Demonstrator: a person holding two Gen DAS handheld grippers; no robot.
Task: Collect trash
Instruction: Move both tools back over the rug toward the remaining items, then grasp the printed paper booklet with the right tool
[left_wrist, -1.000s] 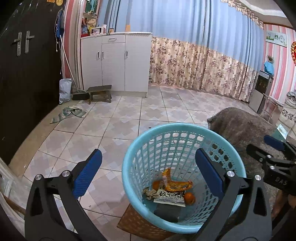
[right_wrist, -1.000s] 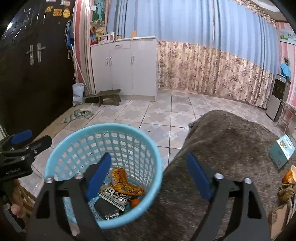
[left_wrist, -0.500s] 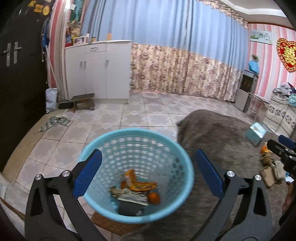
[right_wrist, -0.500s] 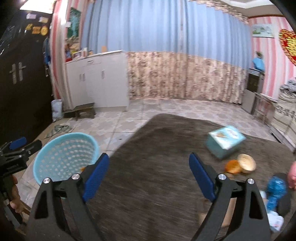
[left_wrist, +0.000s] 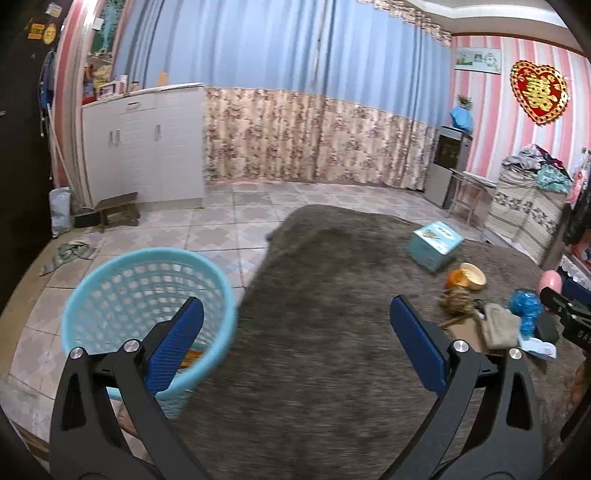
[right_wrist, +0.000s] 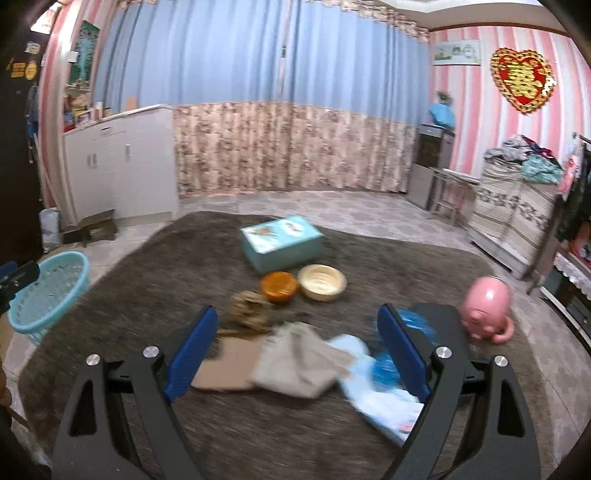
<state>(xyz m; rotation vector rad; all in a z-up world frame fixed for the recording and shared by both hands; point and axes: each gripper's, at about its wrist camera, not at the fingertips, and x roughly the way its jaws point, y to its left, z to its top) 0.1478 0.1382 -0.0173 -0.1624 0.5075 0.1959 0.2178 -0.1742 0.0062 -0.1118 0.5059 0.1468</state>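
Note:
A light blue mesh trash basket (left_wrist: 110, 280) stands at the left edge of the brown-covered table (left_wrist: 314, 332); it also shows in the right wrist view (right_wrist: 48, 291). My left gripper (left_wrist: 295, 347) is open and empty over the table, next to the basket. My right gripper (right_wrist: 295, 354) is open and empty above a pile: a grey crumpled cloth (right_wrist: 299, 358), a piece of cardboard (right_wrist: 229, 369), a brown crumpled wad (right_wrist: 251, 306), a light blue sheet (right_wrist: 380, 398) and a blue crinkled wrapper (right_wrist: 384, 365).
A teal box (right_wrist: 280, 242), an orange bowl (right_wrist: 279, 286) and a cream bowl (right_wrist: 321, 282) sit mid-table. A pink pig figure (right_wrist: 487, 310) stands at the right. White cabinet (left_wrist: 144, 147), curtains and tiled floor lie beyond.
Both grippers swung right, away from the basket. The basket moved to the left of both views and the table's pile came under the right gripper. Both stayed open.

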